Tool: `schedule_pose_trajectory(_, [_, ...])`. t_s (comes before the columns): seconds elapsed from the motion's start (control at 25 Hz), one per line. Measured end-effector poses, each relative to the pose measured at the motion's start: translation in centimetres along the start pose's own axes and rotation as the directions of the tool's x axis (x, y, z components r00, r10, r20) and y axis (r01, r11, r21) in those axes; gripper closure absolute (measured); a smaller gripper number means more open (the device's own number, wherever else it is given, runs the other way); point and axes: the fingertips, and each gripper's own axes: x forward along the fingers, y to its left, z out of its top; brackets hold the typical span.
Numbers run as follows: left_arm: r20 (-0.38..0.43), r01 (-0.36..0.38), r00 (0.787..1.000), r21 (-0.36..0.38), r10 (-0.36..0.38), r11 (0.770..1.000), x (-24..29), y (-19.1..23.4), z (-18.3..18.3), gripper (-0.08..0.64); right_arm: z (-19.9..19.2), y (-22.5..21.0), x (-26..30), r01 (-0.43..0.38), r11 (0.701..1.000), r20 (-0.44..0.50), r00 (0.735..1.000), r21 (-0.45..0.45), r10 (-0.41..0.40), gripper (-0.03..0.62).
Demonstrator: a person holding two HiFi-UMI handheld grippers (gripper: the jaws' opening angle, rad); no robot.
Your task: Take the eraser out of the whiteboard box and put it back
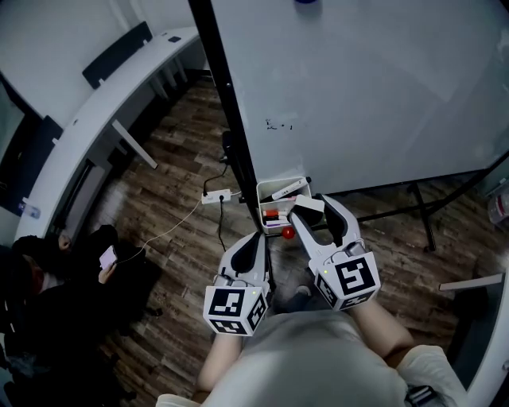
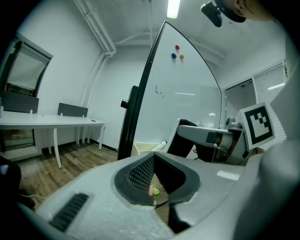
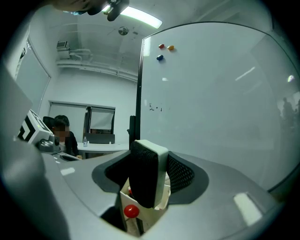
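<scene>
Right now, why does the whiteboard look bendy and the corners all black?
Left gripper view and right gripper view: wide-angle lenses bow the whiteboard at its edge and leave black corners; the ceiling light glares in both. Head view: the whiteboard looks straight, the wooden floor dim.

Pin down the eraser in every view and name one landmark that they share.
Head view: the eraser is at centre, between the right gripper's jaws, just above the whiteboard box.
Left gripper view: probably the dark block right of centre, at that gripper's tip.
Right gripper view: low centre, upright between the jaws.
Shared landmark: the whiteboard box.
</scene>
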Motion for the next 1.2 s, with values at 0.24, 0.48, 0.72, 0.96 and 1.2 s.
schedule_pose_trajectory(0.24, [-0.003, 0.035, 0.999, 0.015, -0.035, 0.999, -1.1, -0.6, 0.0, 0.555, 0.7, 0.5, -1.9, 0.047, 0.999, 0.017, 0.999, 0.004, -0.047, 0.359])
schedule_pose_trajectory(0.48, [-0.009, 0.072, 0.997, 0.026, -0.071, 0.997, -2.3, -1.2, -0.2, 0.555, 1.0, 1.2, -3.9, 0.091, 0.996, 0.028, 0.995, 0.006, -0.092, 0.360])
schedule_pose_trajectory(0.72, [-0.010, 0.100, 0.995, 0.036, -0.099, 0.994, -3.5, -1.9, -0.3, 0.555, 1.6, 2.2, -5.9, 0.117, 0.993, 0.041, 0.992, -0.010, -0.116, 0.360])
schedule_pose_trajectory(0.96, [-0.005, 0.117, 0.993, 0.033, -0.116, 0.993, -4.7, -2.4, -0.6, 0.555, 1.8, 3.3, -7.8, 0.141, 0.990, 0.048, 0.989, -0.021, -0.140, 0.360])
schedule_pose_trajectory(1.2, [0.001, 0.123, 0.992, 0.027, -0.123, 0.992, -6.0, -2.8, -0.7, 0.555, 1.4, 4.2, -9.4, 0.166, 0.986, 0.045, 0.985, 0.004, -0.166, 0.360])
